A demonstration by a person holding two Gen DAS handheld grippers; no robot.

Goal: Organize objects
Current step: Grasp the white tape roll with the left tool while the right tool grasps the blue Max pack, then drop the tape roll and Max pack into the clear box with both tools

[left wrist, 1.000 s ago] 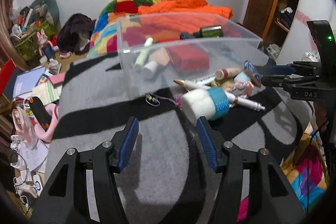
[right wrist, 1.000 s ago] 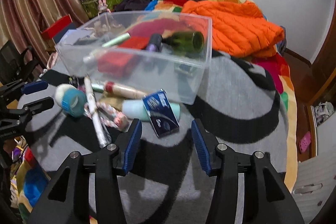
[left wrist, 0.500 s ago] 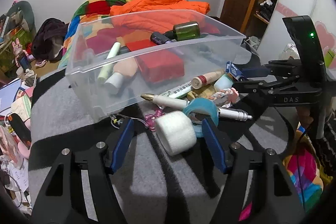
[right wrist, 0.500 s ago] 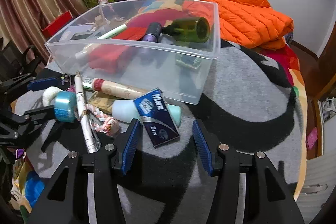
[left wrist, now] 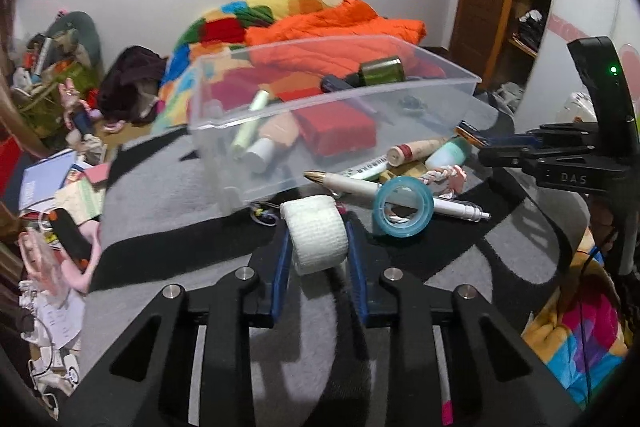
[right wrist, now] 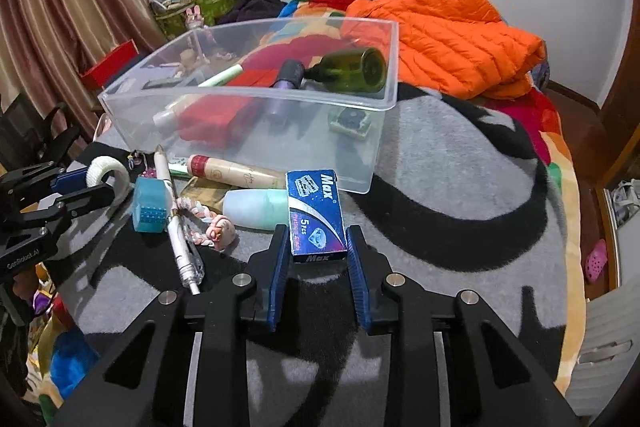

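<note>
Clear plastic bin holding green bottle and red box, my left tongs just closed on gauze roll, right tongs just closed on blue box, both angled down.

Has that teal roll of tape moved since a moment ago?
Yes. The teal tape roll lay stuck against the white gauze roll near the clear bin; now it leans apart on the pen, right of the gauze.

White gauze roll and blue Max box lie before the clear bin.
</note>
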